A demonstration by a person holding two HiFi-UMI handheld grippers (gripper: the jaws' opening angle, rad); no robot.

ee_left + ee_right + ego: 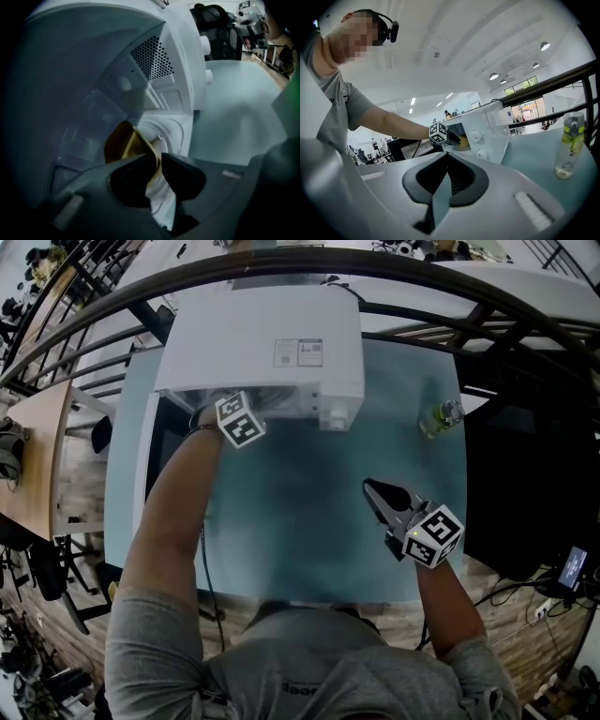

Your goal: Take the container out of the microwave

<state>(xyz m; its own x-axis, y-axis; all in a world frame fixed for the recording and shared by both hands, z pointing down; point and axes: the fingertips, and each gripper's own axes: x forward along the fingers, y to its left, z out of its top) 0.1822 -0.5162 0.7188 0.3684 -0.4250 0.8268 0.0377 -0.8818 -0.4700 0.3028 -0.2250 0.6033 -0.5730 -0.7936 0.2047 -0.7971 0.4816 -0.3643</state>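
Left gripper nearest: jaws pinched on container rim. Table carries microwave, door swung open at left. Container sits inside the cavity, straight ahead of the clamped jaws, so the way out lies back toward the person. Right gripper closed on nothing, well apart.

Container — lower part hidden behind fingers; edges dim.
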